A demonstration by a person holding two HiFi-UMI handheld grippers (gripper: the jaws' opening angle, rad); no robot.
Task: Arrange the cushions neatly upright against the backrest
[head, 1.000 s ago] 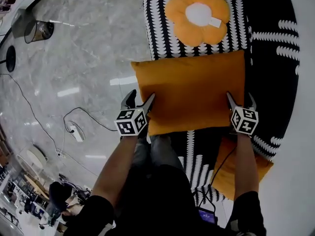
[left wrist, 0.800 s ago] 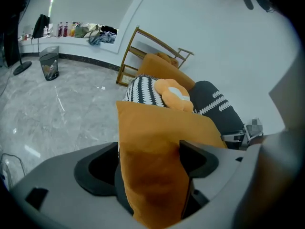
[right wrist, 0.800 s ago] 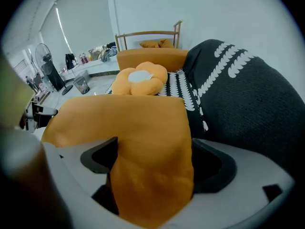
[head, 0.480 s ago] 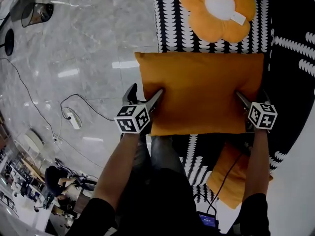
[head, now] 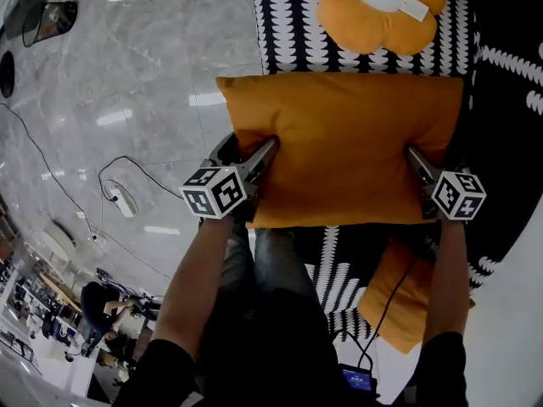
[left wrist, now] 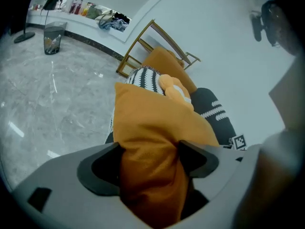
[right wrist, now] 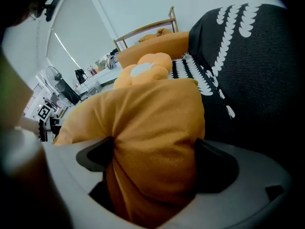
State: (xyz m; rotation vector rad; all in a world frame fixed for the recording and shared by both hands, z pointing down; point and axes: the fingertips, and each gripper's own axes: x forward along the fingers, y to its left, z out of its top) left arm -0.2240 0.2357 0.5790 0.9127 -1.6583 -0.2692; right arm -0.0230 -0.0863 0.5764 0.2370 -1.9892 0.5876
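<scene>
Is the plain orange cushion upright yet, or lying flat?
Lying flat. The downward head view shows the orange cushion broad face up, not on edge.

Both arms reach forward and down, left forearm and right forearm bare and roughly parallel, dark sleeves further up, each hand tucked behind its marker cube. The left gripper angles down and inward, jaws spread wide on a bunched edge of the orange cushion with the pads pressing into the fabric, and they've just eased in a touch after widening. The right gripper points down on the opposite edge, jaws wide around a fat fold they're pressing on, and they've just been opening further.
</scene>
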